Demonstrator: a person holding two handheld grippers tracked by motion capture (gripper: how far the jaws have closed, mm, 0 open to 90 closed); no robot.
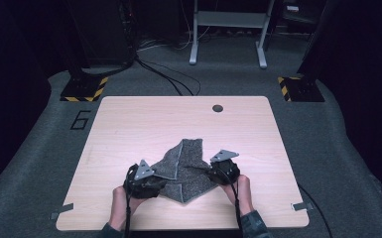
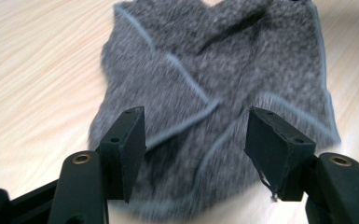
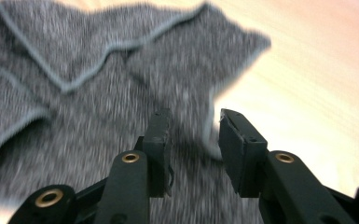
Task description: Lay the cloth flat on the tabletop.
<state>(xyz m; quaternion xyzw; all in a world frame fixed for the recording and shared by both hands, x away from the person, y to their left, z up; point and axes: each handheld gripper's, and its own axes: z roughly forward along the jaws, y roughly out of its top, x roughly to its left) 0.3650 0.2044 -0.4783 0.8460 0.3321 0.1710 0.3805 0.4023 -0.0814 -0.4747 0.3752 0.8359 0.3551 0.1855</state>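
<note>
While lying crumpled and partly folded near the front edge of the wooden table, midway between its left and right edges, the grey cloth awaits the next fold. On the left, left gripper at the cloth's left edge, jaws apart with nothing pinched, cloth spread beyond and below them in the left gripper view. On the right, right gripper at the cloth's right edge, jaws parted by a narrow gap, a hemmed edge showing in that gap but seemingly not clamped. Probably a release step in a folding job: both corners let go, hands ready to reposition. Next, likely, picking a fresh pair of corners, closing firmly on the hem, then lifting evenly to keep the layers from sliding.
</note>
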